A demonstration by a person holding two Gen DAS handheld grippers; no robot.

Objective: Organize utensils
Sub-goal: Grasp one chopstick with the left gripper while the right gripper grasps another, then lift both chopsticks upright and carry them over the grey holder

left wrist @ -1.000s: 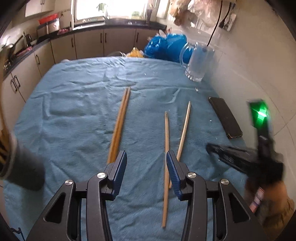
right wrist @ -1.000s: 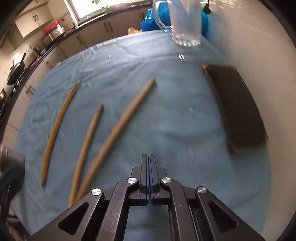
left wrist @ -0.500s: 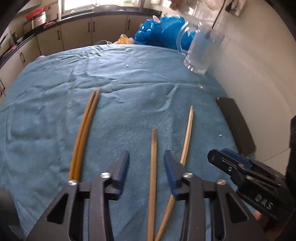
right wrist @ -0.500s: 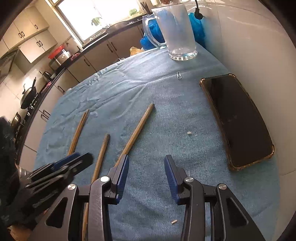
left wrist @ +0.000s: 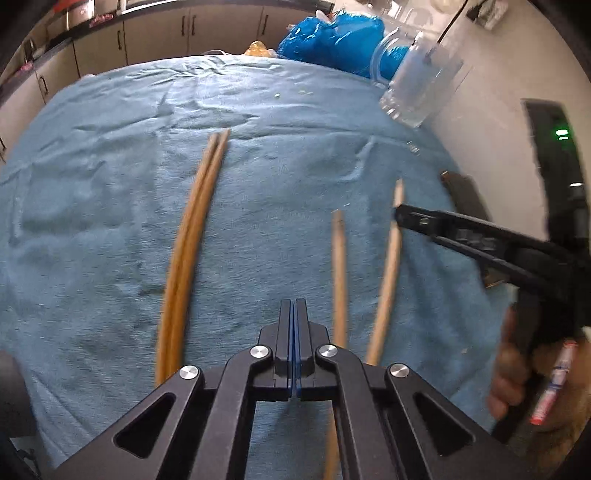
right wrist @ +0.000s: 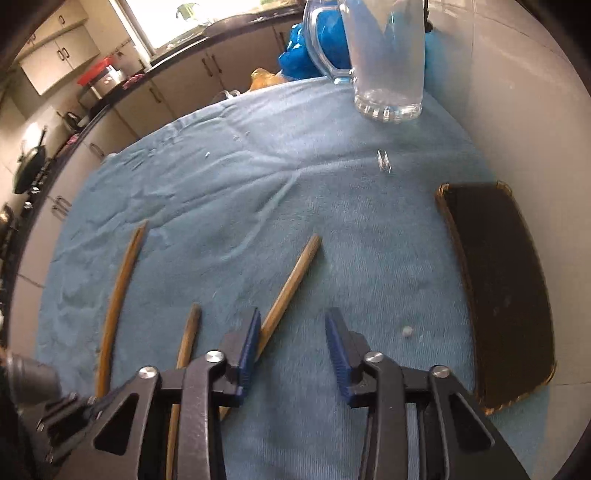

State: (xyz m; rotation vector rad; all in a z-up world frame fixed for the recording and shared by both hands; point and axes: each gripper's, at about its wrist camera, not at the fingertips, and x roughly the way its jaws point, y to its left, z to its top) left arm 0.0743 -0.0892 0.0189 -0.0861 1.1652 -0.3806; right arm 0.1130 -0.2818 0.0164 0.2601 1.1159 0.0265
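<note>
Four chopsticks lay on the blue-clothed surface [left wrist: 110,206]: a touching pair [left wrist: 192,236] at left, two loose singles [left wrist: 339,273] at right. Left tool [left wrist: 294,343] was fully closed, holding nothing. Right tool [right wrist: 291,343] was wide open, empty, its left finger over the angled stick [right wrist: 291,280]; recommended: centre the stick btwn fingers before closing. Farther off: phone [right wrist: 502,295] near the wall, glass mug [right wrist: 388,59] beyond; neither obstructed.

1. A blue cloth [right wrist: 332,177] covers the table.
2. Pale cupboards [left wrist: 159,37] stand along the far side.
3. A bright window [right wrist: 192,18] lets in light.
4. A white wall [right wrist: 517,92] is on the right.
</note>
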